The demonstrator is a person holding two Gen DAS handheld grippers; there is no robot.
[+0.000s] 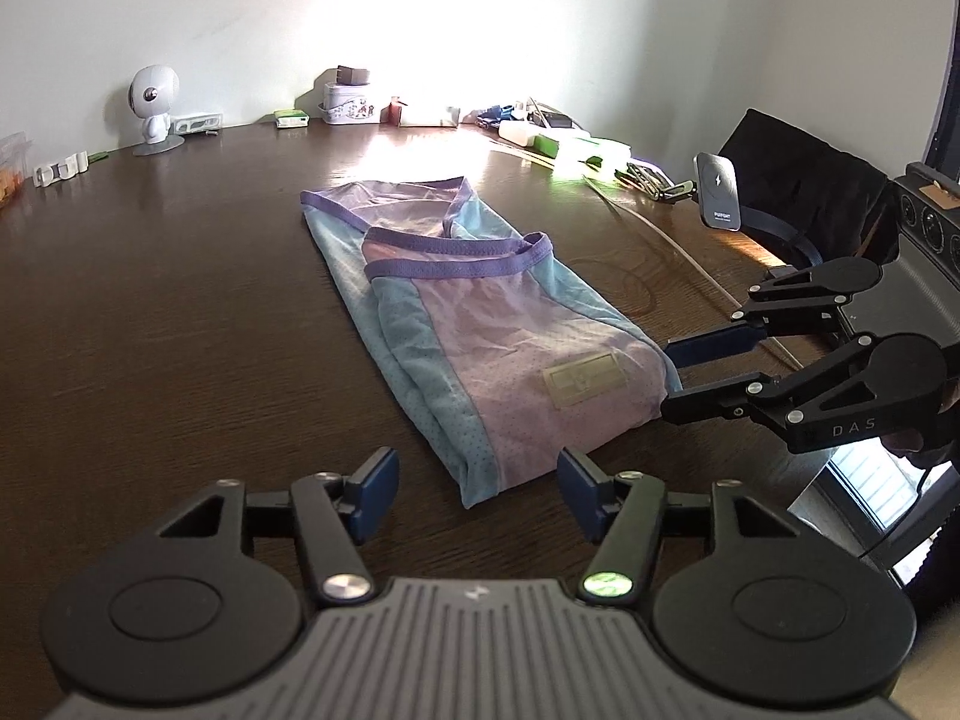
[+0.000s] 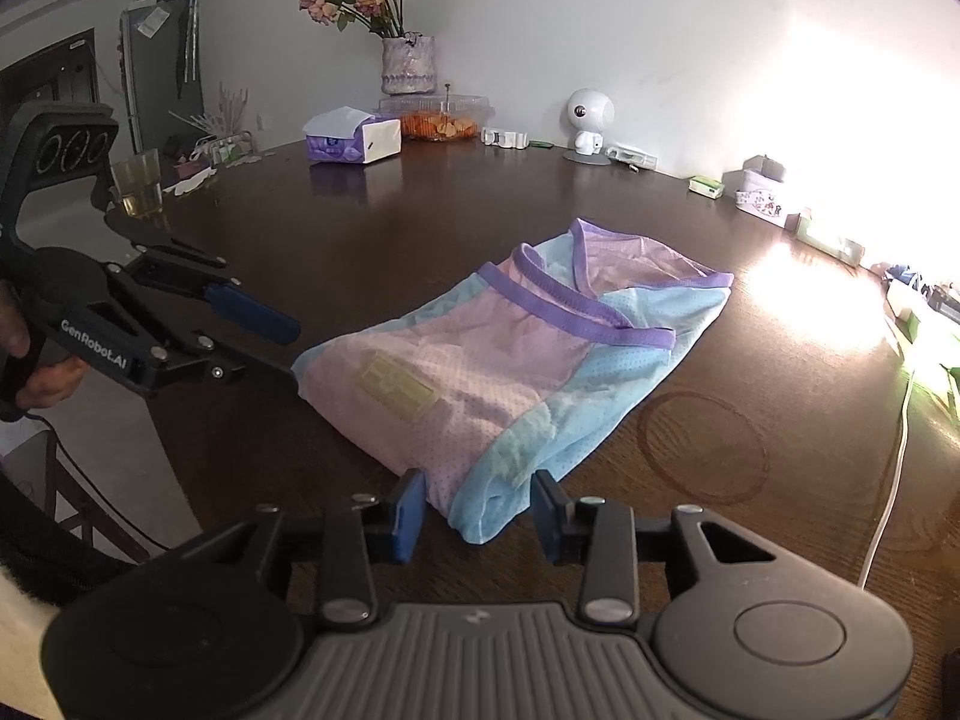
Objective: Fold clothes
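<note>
A folded pink-and-blue mesh garment (image 1: 480,324) with purple trim lies flat near the middle of a dark wooden bench (image 1: 168,300). The left gripper (image 1: 477,495) hovers at its near corner, jaws apart, with the fabric's edge lying between them but not pinched. The right gripper (image 2: 477,516) hangs at the garment's other near corner, jaws likewise apart around a blue fold, its pads clear of the cloth. A small white round-headed figure (image 2: 588,126) and a tissue box (image 2: 354,141) stand along the far wall.
</note>
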